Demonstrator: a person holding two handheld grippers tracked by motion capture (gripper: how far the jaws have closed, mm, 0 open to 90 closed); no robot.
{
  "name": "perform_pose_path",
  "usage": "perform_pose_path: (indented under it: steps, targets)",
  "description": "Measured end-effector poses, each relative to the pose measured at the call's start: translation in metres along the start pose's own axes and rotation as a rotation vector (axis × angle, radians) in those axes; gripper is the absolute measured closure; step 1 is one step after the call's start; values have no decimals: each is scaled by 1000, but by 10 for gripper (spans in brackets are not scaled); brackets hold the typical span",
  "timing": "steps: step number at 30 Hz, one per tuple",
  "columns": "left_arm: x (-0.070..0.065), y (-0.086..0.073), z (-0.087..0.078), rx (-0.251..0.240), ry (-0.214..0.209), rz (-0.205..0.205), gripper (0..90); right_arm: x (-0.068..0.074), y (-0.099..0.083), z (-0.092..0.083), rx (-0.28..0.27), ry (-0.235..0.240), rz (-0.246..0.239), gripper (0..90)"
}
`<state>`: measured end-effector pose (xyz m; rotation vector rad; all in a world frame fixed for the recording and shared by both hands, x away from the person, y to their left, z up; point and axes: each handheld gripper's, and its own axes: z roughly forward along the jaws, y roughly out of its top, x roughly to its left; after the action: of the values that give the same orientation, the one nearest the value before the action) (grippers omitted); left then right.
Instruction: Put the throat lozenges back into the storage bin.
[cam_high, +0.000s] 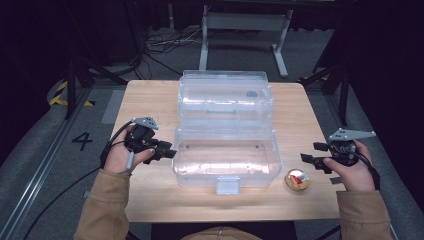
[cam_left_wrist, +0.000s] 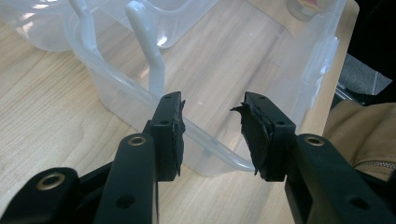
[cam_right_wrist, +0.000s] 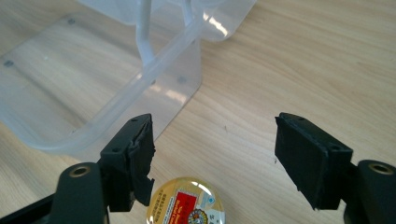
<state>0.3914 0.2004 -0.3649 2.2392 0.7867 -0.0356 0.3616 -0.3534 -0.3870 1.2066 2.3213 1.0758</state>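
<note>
High view: the clear box (cam_high: 226, 150) lies open and empty mid-worktop, a small jar (cam_high: 297, 180) at its 4 o'clock; left claw (cam_high: 169, 150) and right claw (cam_high: 308, 159) gape, empty. Seemingly nothing is packed yet.

left gripper (cam_left_wrist: 212, 133) jaws apart | over clear plastic box (cam_left_wrist: 243, 60) near rim | wooden table (cam_left_wrist: 42, 102)

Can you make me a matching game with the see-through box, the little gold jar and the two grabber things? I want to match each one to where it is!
Things:
1. clear box
2. gold jar
3. left gripper
4. right gripper

Places:
A. at the box's left side, open
B. middle of the table, lid flipped back
C. above the jar, open
D. on the table, right of the box

Pairs: 1-B, 2-D, 3-A, 4-C
</note>
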Motion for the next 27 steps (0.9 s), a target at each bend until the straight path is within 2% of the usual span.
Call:
perform_pose_path:
  steps: [6, 10, 12, 16, 27]
  targets:
    - [1, -1, 1, 0, -1, -7, 592, -1, -3, 8, 45, 11, -5, 284]
    - [1, -1, 1, 0, 2, -7, 590, -2, -9, 17, 111, 19, -8, 273]
    - [2, -1, 0, 1, 1, -9, 590, -2, -10, 18, 118, 20, -15, 271]
    - [3, -1, 1, 1, -1, -12, 591, 4, -12, 27, 169, 9, -43, 261]
    - [4, -2, 2, 8, -4, -14, 591, 14, -16, 44, 271, 39, -84, 236]
